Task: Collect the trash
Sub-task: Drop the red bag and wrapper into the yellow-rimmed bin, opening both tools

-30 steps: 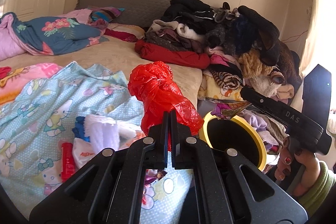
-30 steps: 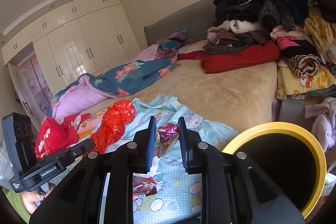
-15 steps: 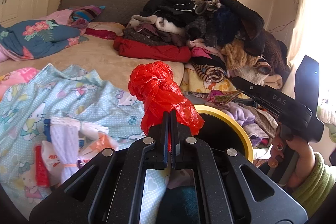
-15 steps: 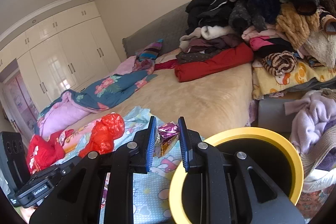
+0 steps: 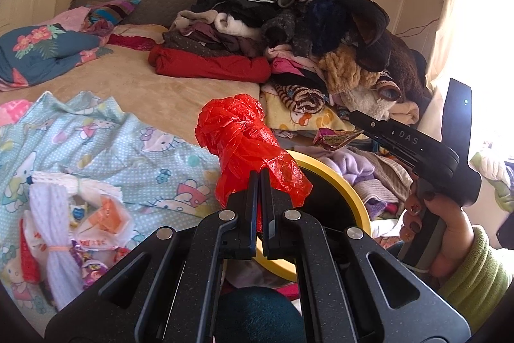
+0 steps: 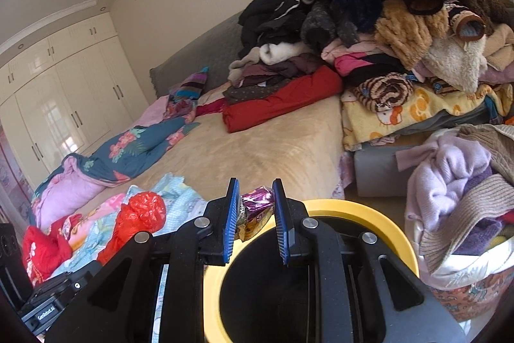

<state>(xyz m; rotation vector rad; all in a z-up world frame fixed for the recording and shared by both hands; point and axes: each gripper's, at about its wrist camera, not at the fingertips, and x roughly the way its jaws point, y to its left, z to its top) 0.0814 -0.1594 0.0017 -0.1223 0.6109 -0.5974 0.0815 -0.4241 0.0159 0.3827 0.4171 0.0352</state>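
Observation:
My left gripper is shut on a crumpled red plastic bag, held just left of the yellow-rimmed bin. The red bag also shows in the right wrist view. My right gripper is shut on a purple foil snack wrapper and holds it over the far rim of the bin. From the left wrist view the right gripper holds the wrapper above the bin's far side.
More wrappers and a white plastic bag lie on the Hello Kitty sheet at the left. A tall heap of clothes fills the bed's right side. A basket of clothes stands right of the bin.
Both grippers have moved to the right toward the bin, each still holding its piece. The bin's opening now lies under the right gripper.

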